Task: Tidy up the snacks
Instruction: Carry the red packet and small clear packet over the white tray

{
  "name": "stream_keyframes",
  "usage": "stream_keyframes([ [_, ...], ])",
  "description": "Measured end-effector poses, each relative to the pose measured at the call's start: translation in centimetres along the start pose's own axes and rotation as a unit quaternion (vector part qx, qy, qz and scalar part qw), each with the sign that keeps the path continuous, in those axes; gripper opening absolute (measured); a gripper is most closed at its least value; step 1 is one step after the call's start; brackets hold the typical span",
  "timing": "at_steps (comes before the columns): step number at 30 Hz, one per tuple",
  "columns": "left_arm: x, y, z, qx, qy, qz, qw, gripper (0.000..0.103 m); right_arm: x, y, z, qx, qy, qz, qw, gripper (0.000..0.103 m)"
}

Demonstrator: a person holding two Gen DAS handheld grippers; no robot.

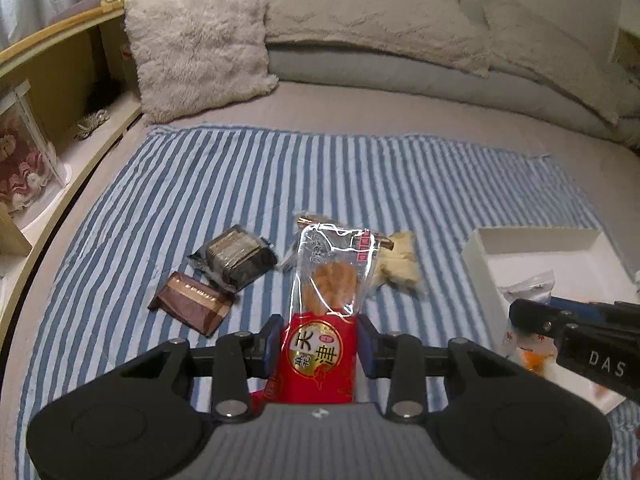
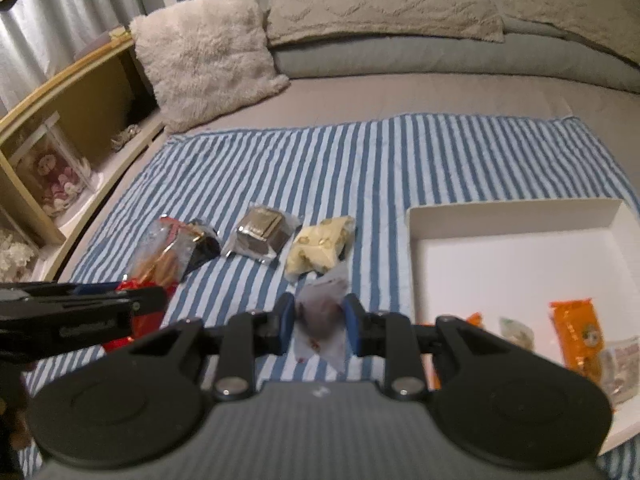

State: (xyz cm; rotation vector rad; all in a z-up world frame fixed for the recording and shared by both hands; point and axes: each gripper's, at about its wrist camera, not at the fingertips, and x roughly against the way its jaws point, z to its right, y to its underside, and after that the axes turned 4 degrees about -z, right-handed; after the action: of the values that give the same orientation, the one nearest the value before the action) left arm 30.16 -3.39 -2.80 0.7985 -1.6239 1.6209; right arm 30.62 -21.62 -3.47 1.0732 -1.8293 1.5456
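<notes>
My left gripper is shut on a red and clear cracker packet, held upright above the striped towel; the left gripper also shows at the left of the right wrist view. My right gripper is shut on a small clear packet with a dark snack, just left of the white box. On the towel lie a dark packet, a brown flat packet and a pale yellow packet. The box holds an orange packet and several small ones.
The blue and white striped towel covers a bed. A fluffy pillow and grey cushions lie at the back. A wooden shelf runs along the left side.
</notes>
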Motion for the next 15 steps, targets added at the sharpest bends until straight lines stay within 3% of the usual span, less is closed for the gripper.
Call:
stream_keyframes([
  [9, 2.8, -0.5, 3.4, 0.02, 0.054, 0.042, 0.9974, 0.04, 3.7, 0.1, 3.2, -0.002, 0.017, 0.032, 0.999, 0.032],
  [15, 3.0, -0.5, 6.8, 0.015, 0.087, 0.046, 0.995, 0.04, 5.4, 0.8, 5.7, -0.013, 0.036, 0.042, 0.998, 0.032],
])
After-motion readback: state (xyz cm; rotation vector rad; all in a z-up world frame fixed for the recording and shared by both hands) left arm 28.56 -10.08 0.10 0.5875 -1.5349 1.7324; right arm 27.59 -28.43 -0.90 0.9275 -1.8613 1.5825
